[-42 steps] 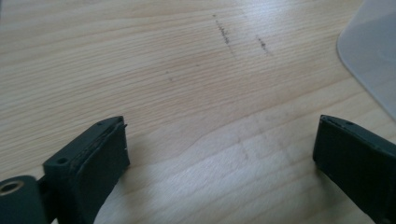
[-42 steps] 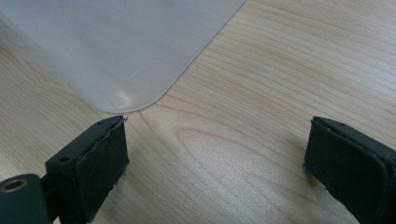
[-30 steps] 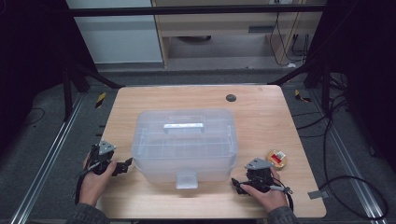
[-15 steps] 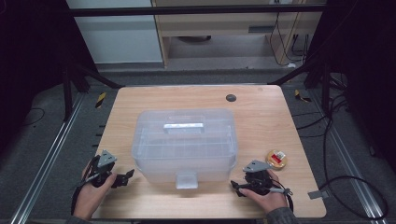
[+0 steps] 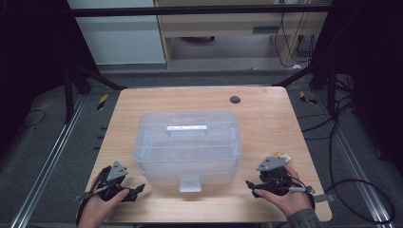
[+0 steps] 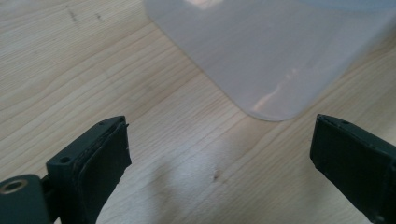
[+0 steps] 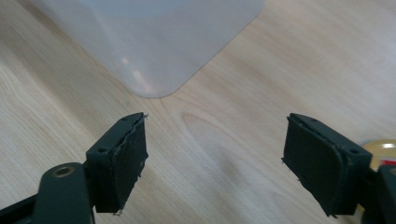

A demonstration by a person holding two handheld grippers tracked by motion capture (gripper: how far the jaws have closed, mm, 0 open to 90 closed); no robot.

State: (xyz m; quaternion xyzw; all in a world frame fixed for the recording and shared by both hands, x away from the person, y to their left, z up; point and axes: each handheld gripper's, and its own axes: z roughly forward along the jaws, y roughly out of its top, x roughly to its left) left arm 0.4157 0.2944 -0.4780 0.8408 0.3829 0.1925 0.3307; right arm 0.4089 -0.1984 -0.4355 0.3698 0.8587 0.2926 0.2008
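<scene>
box not yet handled; both grippers empty at its front corners.

the clear plastic box sits shut in the middle of the table, lid on and front latch down as far as i can tell. my left gripper rests near the box's front left corner, jaws wide apart with only bare wood between them; the box corner lies ahead, untouched. my right gripper holds off the front right corner, its jaws having just narrowed a little yet standing well apart, nothing between them. a small round item lies just behind my right jaw; i cannot identify it. in my judgement no step is done: opening or shifting the box all remains.
</scene>
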